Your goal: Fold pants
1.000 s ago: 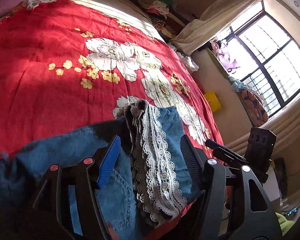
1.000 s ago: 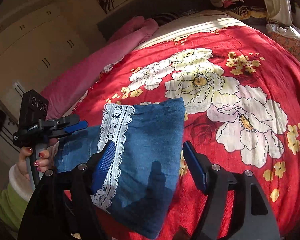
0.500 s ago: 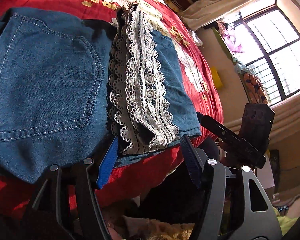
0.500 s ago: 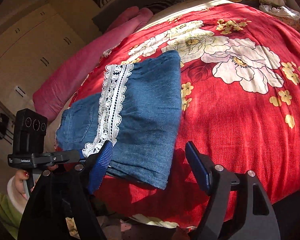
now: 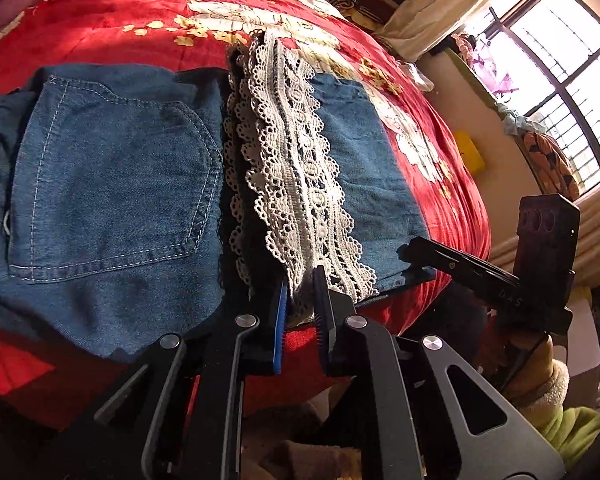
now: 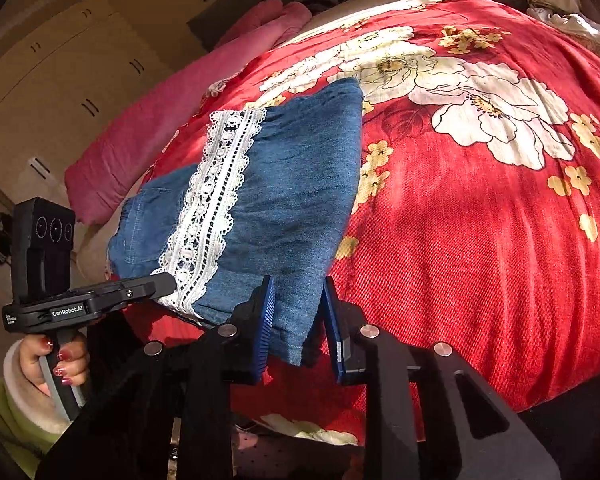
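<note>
Blue denim pants [image 5: 112, 184] with a white lace band [image 5: 292, 168] lie folded at the near edge of a red flowered bedspread [image 5: 100, 20]. My left gripper [image 5: 300, 292] is closing, its pads pinching the lace band's near end at the bed's edge. In the right wrist view the same pants [image 6: 292, 200] show their folded denim corner hanging off the bed. My right gripper [image 6: 296, 300] is closing on that corner, with denim filling the gap between its pads. A hand [image 6: 60, 360] holds the left gripper's handle at the lower left.
A pink quilt [image 6: 160, 112] lies along the bed's far left side, with wardrobe doors [image 6: 60, 60] behind it. Piled clothes [image 6: 560, 12] sit at the far end. A bright window [image 5: 560, 60] and a yellow object [image 5: 470, 156] are on the right.
Both grippers came down toward the bed's near edge. Their jaws, wide apart before, have narrowed onto the pants: the left on the lace end, the right on the denim corner.
</note>
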`<state>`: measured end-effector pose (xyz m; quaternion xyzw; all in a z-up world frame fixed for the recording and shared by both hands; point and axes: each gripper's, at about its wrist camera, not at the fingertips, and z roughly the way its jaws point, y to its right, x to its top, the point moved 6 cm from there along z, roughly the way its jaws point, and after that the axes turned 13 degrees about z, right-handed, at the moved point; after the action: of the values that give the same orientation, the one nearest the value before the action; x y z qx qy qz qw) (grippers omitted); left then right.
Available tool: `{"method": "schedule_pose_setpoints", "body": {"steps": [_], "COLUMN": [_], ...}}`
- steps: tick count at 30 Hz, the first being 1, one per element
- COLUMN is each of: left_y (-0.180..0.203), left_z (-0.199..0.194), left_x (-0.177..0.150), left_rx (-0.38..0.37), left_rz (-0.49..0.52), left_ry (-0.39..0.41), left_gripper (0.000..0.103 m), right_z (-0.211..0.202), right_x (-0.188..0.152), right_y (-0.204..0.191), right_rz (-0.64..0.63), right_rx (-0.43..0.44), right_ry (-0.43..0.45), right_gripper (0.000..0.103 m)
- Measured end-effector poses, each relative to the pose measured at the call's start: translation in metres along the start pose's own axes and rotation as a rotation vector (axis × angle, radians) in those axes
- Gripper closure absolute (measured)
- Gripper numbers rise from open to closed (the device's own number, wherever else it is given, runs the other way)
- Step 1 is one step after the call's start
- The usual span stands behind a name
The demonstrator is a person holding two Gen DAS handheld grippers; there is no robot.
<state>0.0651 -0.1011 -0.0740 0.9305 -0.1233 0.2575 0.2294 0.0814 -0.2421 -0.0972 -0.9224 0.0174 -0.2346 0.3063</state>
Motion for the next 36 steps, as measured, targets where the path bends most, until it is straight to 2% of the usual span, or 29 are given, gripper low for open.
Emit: {"method": "schedule_pose_setpoints", "body": {"steps": [2,6,8,10,12,15,20,25,30,36], "left_y": [-0.002,-0.004,-0.004,-0.005,-0.005,-0.004,-0.006,-0.008,-0.010,-0.009], "left_z": [0.004,0.012,0.012,0.011,0.009,0.005,-0.004,-0.013,-0.015,-0.023], "left_x": [-0.003,-0.007,-0.006,-0.007,-0.008,-0.007,-0.007,-0.007,-0.007,-0.007], "left_rx": [0.012,0.041,0.038,0.052,0.058,0.074,0.082,0.090,0.099,0.104], "left_rz": [0.000,0.022,0.022,0.031,0.036,0.043,0.036,0.025,0.019,0.028], "left_ry": [-0.005,-0.024,-0.024,-0.019,-0.016,-0.007,0.009,0.025,0.023,0.035], "left_gripper": [0.097,0.093,0.092,0.089,0.088,0.083,0.080,0.075,0.071,0.070], "right_z": [0.011,0.006,-0.005,-0.021,-0.032,-0.036,-0.018,0.020,0.032,0.012], "right_x": [-0.006,-0.003,0.001,0.005,0.007,0.006,-0.006,-0.018,-0.022,-0.017], "right_y": [0.005,0.007,0.004,-0.003,-0.015,-0.032,-0.047,-0.037,-0.033,-0.038], "right_rz": [0.006,0.015,0.002,-0.037,-0.080,-0.156,-0.220,-0.211,-0.221,-0.202], "right_rx": [-0.016,-0.014,-0.034,-0.048,-0.040,-0.046,-0.061,-0.142,-0.168,-0.131], "right_ry": [-0.023,-0.012,0.030,0.098,0.142,0.162,0.107,-0.016,-0.019,0.007], "right_gripper": [0.078,0.076,0.063,0.058,0.058,0.058,0.058,0.056,0.055,0.054]}}
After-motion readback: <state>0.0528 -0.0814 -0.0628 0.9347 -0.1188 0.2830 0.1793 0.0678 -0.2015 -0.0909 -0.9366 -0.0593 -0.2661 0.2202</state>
